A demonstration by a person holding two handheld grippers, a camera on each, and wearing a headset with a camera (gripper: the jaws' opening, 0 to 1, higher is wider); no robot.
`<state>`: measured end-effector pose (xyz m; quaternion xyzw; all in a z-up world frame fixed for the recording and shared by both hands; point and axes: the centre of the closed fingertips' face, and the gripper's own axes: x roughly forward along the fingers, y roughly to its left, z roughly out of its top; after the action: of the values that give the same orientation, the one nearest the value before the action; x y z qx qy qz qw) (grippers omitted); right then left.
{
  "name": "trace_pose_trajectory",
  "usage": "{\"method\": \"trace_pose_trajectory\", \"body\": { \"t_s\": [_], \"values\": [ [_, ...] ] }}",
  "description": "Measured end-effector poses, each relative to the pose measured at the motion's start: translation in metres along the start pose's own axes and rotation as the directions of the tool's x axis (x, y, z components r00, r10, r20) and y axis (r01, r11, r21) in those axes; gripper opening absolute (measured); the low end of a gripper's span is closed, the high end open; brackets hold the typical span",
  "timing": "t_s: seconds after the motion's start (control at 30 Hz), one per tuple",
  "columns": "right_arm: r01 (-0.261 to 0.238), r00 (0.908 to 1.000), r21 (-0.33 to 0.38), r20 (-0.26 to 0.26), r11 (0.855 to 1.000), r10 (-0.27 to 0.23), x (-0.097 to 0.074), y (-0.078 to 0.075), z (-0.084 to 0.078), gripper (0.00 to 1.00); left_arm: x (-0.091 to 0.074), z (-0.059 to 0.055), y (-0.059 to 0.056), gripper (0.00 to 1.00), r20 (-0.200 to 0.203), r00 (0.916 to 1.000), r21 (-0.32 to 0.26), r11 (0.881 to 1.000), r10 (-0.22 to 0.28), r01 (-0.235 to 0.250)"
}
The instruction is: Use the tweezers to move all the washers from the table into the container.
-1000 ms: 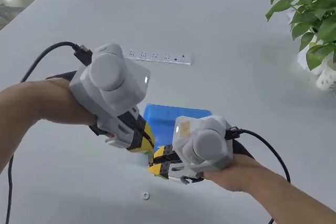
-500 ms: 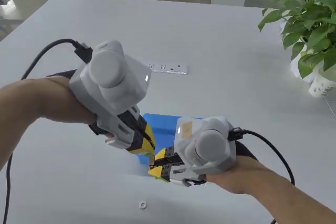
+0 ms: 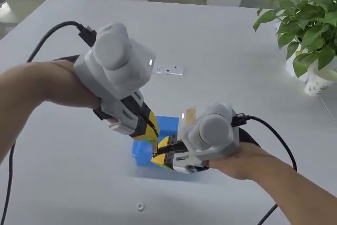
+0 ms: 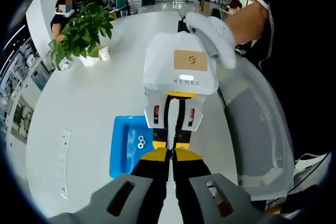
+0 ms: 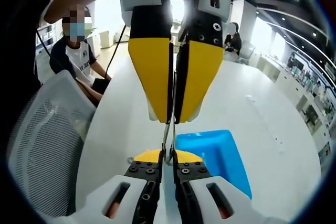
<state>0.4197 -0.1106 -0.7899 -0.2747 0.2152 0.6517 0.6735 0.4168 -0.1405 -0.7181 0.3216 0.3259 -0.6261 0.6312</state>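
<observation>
My left gripper [image 3: 155,136] and right gripper [image 3: 160,157] meet tip to tip just above the blue container [image 3: 141,154]. In the right gripper view thin metal tweezers [image 5: 169,137] hang from the left gripper's [image 5: 173,119] shut yellow jaws. Their lower end sits between my right gripper's [image 5: 168,158] shut jaws. The left gripper view has my left gripper [image 4: 169,153] shut, facing the right gripper [image 4: 170,141]. Two washers [image 4: 140,141] lie in the container [image 4: 122,150]. One white washer [image 3: 139,206] lies on the table, nearer me than the container.
A white power strip [image 3: 169,70] lies on the table beyond the container. A potted plant [image 3: 303,25] stands at the far right edge. Cables trail from both grippers. A white mesh chair [image 4: 262,129] stands beside the table.
The head camera has shifted. My left gripper has lifted a little, and both grippers, still tip to tip, now sit over the container rather than in front of it.
</observation>
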Motion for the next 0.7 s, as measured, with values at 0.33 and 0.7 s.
{"method": "trace_pose_trajectory", "body": {
  "t_s": [0.33,0.7],
  "values": [
    [0.022,0.9998,0.004,0.000,1.000,-0.022,-0.001,-0.019,-0.004,0.09,0.004,0.005,0.017,0.06,0.010,0.9999,0.017,1.000,0.004,-0.004],
    [0.025,0.9997,0.018,-0.007,1.000,-0.025,0.002,-0.032,-0.015,0.09,0.013,0.002,0.031,0.06,0.019,0.9998,0.012,1.000,0.006,-0.006]
  ]
}}
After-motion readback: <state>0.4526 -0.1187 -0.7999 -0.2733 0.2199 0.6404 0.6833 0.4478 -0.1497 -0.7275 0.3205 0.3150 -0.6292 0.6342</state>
